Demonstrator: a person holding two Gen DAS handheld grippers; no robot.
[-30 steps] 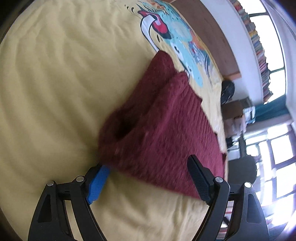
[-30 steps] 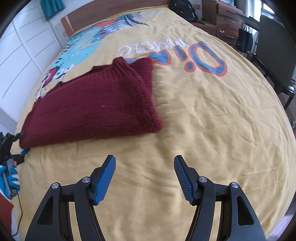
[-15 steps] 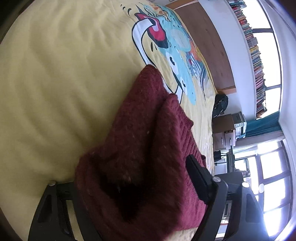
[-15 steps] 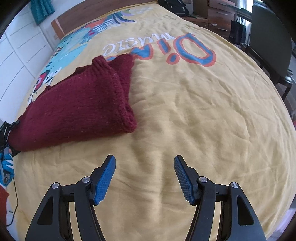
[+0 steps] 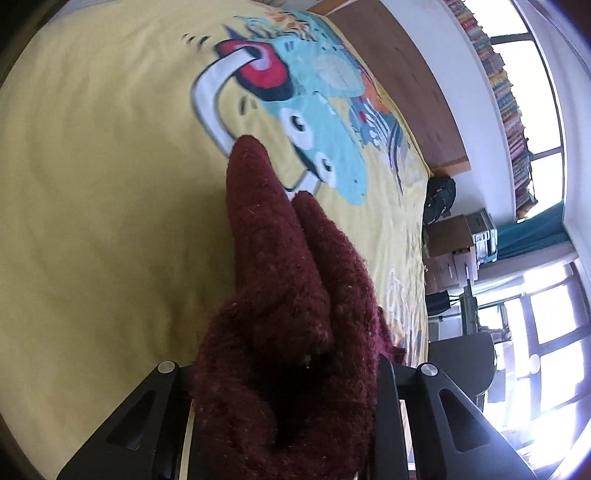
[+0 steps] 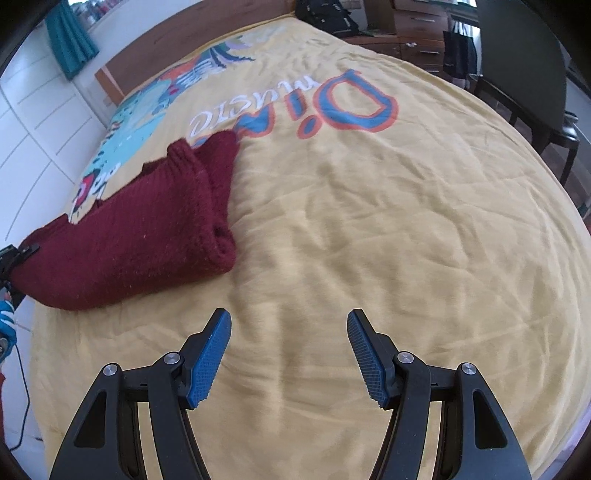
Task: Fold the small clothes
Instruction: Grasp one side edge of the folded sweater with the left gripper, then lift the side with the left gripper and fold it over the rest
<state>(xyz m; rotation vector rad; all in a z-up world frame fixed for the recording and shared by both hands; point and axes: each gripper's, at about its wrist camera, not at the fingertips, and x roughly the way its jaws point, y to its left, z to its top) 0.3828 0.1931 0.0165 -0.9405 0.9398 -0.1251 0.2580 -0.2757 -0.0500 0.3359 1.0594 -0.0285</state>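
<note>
A maroon knitted sweater (image 5: 288,314) lies folded on the yellow bedspread (image 5: 92,221). My left gripper (image 5: 284,369) is closing its jaws on one bunched end of it; the knit fills the gap and hides the pads. That end is lifted off the cover. In the right wrist view the sweater (image 6: 140,236) stretches from the left gripper (image 6: 14,254) at the far left edge to a rolled end near mid-bed. My right gripper (image 6: 289,325) hovers open above bare bedspread (image 6: 369,221), to the right of the sweater, with nothing between its blue pads.
The cover bears a cartoon print and large lettering (image 6: 332,103). A wooden headboard (image 6: 166,48), white wardrobe (image 6: 37,129), black bag (image 6: 325,14), drawers (image 6: 417,33) and dark chair (image 6: 524,74) ring the bed. Cardboard boxes (image 5: 454,251) stand beyond its far side.
The left gripper moved onto the sweater's end, its jaws came together around the knit, and it rose with it. The right gripper shifted to the right, away from the sweater, still open.
</note>
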